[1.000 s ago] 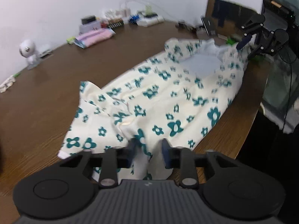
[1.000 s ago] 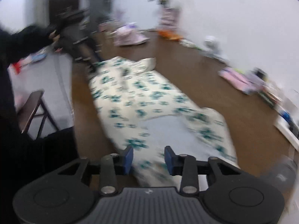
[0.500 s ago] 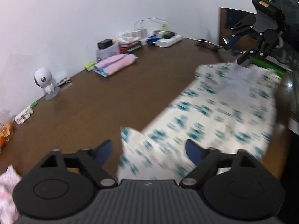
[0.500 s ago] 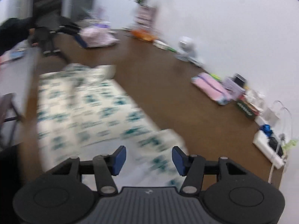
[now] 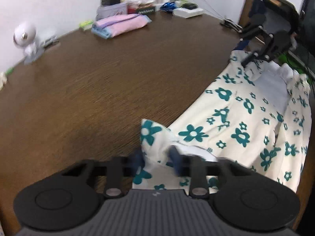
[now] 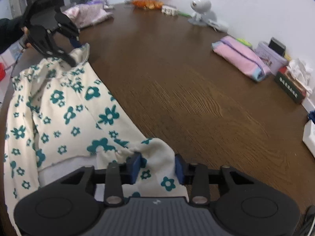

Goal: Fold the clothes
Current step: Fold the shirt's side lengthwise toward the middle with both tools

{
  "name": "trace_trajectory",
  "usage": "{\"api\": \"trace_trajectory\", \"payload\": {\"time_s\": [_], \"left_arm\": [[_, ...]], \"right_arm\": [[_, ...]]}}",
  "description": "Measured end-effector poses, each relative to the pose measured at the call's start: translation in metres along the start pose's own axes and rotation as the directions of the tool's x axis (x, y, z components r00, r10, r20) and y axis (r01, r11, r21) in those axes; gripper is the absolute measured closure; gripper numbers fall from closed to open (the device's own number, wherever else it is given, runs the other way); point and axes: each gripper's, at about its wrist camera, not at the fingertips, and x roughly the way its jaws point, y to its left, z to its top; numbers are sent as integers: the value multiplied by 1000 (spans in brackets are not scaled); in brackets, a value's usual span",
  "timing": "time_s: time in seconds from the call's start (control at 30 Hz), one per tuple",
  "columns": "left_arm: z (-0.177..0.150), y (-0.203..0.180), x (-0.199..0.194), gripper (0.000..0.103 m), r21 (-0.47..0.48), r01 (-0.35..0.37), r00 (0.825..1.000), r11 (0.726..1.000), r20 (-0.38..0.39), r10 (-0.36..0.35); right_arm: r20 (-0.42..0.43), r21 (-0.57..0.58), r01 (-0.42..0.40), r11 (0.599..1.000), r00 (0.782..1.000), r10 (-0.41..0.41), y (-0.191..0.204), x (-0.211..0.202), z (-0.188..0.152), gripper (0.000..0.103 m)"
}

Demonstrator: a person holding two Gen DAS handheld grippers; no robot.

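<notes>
Garment [image 5: 242,122], cream with teal flowers, lies long along the near edge of the brown worktop [image 5: 98,90], partly folded, pale inner lining showing at the collar end. Left gripper [image 5: 156,160] sits at one end, blue fingers [image 5: 137,160] either side of a bunched corner with cloth filling the gap; view is blurred there, looks clamped on the cloth but contact isn't sharp. Right gripper [image 6: 157,167] at the opposite end, fingers [image 6: 135,166] either side of a raised hump of the garment [image 6: 65,114], fabric pressed between them, gripping it. Each gripper shows up in the other's view, low over its own end of the cloth: right gripper [image 5: 254,57] by the collar, left gripper [image 6: 68,56] held by a dark-sleeved hand [image 6: 23,33]. Along the far wall side: folded pink cloth [image 5: 122,24], small white camera [image 6: 199,5] on a stand, boxes [image 6: 275,58], power strip [image 5: 188,11] with cables. Middle of the worktop bare wood.
</notes>
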Motion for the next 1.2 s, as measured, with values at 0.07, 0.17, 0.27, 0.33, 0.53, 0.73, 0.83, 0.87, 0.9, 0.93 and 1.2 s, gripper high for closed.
{"api": "trace_trajectory", "payload": {"time_s": [0.07,0.17,0.27,0.33,0.53,0.73,0.83,0.87,0.9,0.93,1.2], "left_arm": [[0,-9,-8,96,24,-33,999,999,32,32],[0,-33,-32,96,81,-112,988,990,115,103],[-5,-70,-62,96,169,-239,960,956,188,207],[-18,-101,-72,96,231,-321,937,919,221,272],[-70,-186,-81,96,411,-509,859,756,293,419],[-109,-195,-56,96,483,-527,848,699,246,470],[-114,-191,-54,96,488,-522,850,699,237,470],[-115,-190,-54,96,496,-519,852,696,233,470],[-116,-190,-53,95,506,-518,852,690,230,471],[-116,-189,-52,94,518,-517,852,682,230,471],[-116,-190,-50,87,586,-493,859,643,209,468]], "right_arm": [[25,-36,21,999,999,-20,11,-9,-2,91],[64,-90,55,994,997,-49,26,-23,-4,94],[117,-146,96,985,990,-80,46,-43,-7,95],[165,-187,139,973,980,-108,69,-68,-13,96],[181,-366,189,911,975,-129,152,-106,-52,101],[51,-472,165,866,986,-160,196,-78,-91,102],[50,-482,186,856,982,-185,202,-77,-93,101],[47,-488,192,852,980,-194,203,-77,-93,101],[38,-492,193,849,979,-201,204,-77,-92,101],[29,-496,192,847,978,-205,204,-77,-92,101],[359,-248,79,966,933,16,200,-131,-34,68]]}}
